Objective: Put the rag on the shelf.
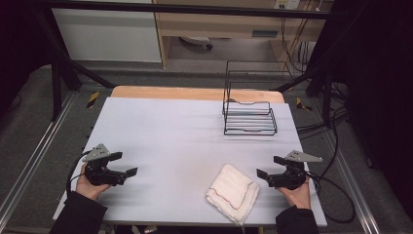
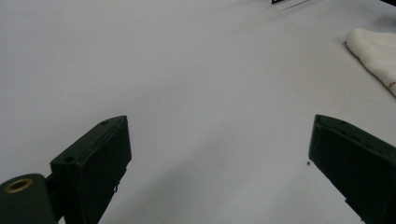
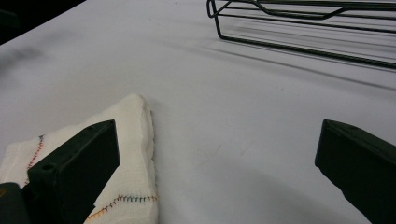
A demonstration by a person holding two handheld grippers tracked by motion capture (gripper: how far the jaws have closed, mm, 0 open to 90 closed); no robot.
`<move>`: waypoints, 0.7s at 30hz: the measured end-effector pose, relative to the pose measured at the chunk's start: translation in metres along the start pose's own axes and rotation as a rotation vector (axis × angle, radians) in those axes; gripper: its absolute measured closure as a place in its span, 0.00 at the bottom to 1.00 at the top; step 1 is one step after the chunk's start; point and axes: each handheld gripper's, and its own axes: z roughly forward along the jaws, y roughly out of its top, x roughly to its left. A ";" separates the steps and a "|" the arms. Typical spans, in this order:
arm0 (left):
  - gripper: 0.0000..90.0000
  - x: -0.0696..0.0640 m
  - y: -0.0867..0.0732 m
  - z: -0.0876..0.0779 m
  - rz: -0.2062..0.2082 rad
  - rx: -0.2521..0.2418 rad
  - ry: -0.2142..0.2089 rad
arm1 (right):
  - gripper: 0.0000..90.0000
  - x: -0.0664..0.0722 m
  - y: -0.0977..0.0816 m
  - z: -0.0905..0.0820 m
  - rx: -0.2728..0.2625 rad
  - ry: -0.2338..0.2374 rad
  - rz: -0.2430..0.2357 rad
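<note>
Your left tongs (image 1: 124,164) sit at about 8 o'clock on the table (image 1: 165,131), jaws spread wide with nothing between them but bare white surface, as the left gripper view (image 2: 219,154) confirms. Your right tongs (image 1: 269,166) sit at about 4 o'clock, jaws likewise spread and holding nothing; in the right gripper view (image 3: 217,158) the left-hand jaw hangs over the edge of the folded white cloth (image 3: 130,140) while the other jaw stands over bare table. The cloth (image 1: 233,192) lies flat at roughly 5 o'clock, just beside your right tongs on their inner side and well apart from your left ones; it shows a line of coloured stitching along its hem. From the left gripper view you catch one corner of the cloth (image 2: 378,51) at 2 o'clock. Farther out, at about 1 o'clock, a black wire rack (image 1: 249,114) stands upright near the table's far edge.
</note>
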 end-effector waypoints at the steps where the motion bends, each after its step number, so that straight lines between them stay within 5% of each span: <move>1: 0.07 0.000 0.000 0.000 -0.006 0.000 -0.001 | 0.01 0.000 0.000 0.000 0.003 -0.002 0.000; 21: 0.08 -0.012 0.005 0.007 0.005 0.018 -0.019 | 0.02 0.010 0.005 0.009 0.038 -0.005 -0.024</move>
